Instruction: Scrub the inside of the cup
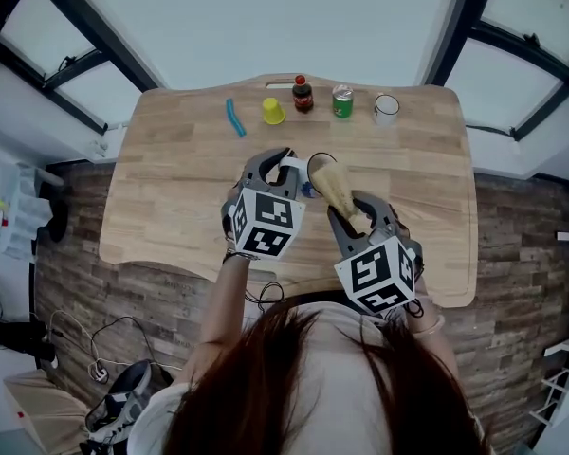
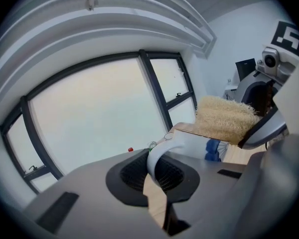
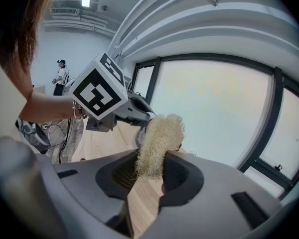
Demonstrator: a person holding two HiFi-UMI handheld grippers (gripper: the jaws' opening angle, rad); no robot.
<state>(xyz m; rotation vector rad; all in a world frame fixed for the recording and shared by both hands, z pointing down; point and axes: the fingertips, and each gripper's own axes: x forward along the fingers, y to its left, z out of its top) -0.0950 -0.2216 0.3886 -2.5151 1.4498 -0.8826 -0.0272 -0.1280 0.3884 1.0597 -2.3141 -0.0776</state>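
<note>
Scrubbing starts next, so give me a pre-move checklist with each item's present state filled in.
1. Left claw shut on the cup by its handle: ok.
2. Right claw shut on the scrubber, with most of the scrubber sticking out past the claw: ok.
3. Scrubber lined up with the cup's mouth: ok, the head view shows its tip at the rim.
4. Scrubber actually inside the cup: cannot tell, the depth is hidden.
5. Bottle and can stand at the far edge of the table, apart from both claws: ok.
</note>
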